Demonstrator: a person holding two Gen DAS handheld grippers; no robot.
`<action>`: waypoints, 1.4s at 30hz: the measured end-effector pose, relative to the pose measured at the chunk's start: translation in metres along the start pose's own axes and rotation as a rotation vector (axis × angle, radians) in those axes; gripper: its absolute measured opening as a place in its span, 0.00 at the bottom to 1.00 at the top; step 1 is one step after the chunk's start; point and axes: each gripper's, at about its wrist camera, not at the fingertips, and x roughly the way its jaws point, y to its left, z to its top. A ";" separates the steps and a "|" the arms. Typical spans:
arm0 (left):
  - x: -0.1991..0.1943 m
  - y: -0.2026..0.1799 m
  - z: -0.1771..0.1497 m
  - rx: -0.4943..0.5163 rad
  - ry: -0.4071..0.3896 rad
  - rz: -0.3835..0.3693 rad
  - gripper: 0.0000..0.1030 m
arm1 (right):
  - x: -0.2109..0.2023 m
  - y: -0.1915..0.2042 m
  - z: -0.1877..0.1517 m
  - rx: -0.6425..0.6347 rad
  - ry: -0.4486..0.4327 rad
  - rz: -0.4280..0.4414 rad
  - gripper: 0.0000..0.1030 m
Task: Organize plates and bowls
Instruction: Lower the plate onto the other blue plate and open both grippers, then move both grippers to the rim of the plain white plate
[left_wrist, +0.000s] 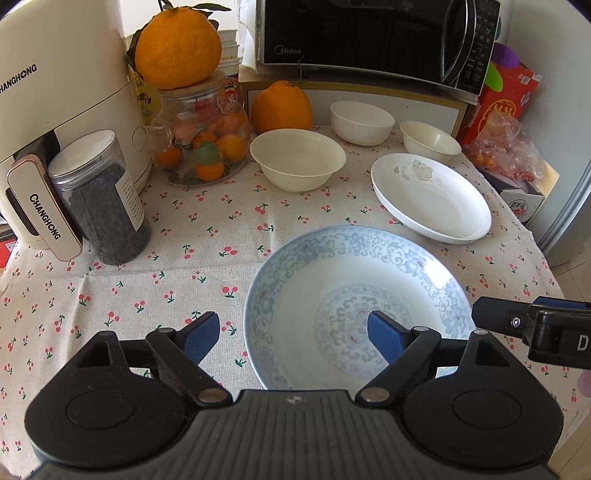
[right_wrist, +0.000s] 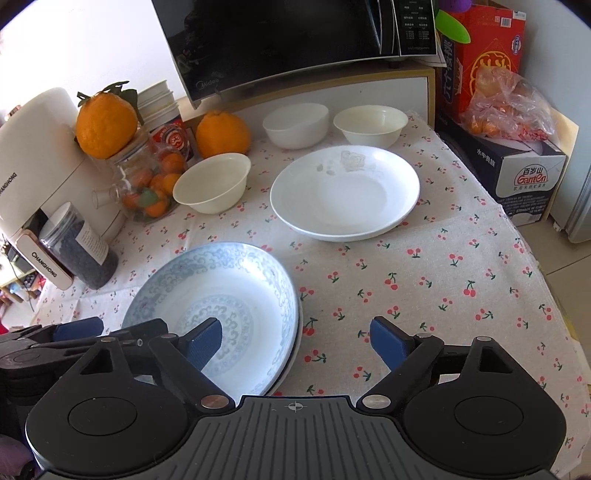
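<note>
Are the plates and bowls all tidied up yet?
Not yet. One step looks done: the blue plate sits on another plate whose edge peeks out underneath. Nothing is in hand: the left claw and right claw are both open and empty. Still left: the white plate and three bowls, all sitting apart.

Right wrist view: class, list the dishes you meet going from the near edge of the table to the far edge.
Blue-patterned plate → white plate → left cream bowl → right cream bowl → white bowl.
</note>
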 end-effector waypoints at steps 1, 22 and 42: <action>0.001 -0.001 0.001 -0.004 0.003 0.013 0.88 | 0.000 -0.004 0.002 0.005 -0.005 -0.006 0.89; 0.025 -0.052 0.073 0.078 -0.038 0.084 0.99 | 0.027 -0.084 0.067 0.207 -0.018 -0.082 0.91; 0.100 -0.060 0.112 -0.098 0.045 -0.144 0.76 | 0.089 -0.156 0.081 0.472 -0.068 -0.002 0.94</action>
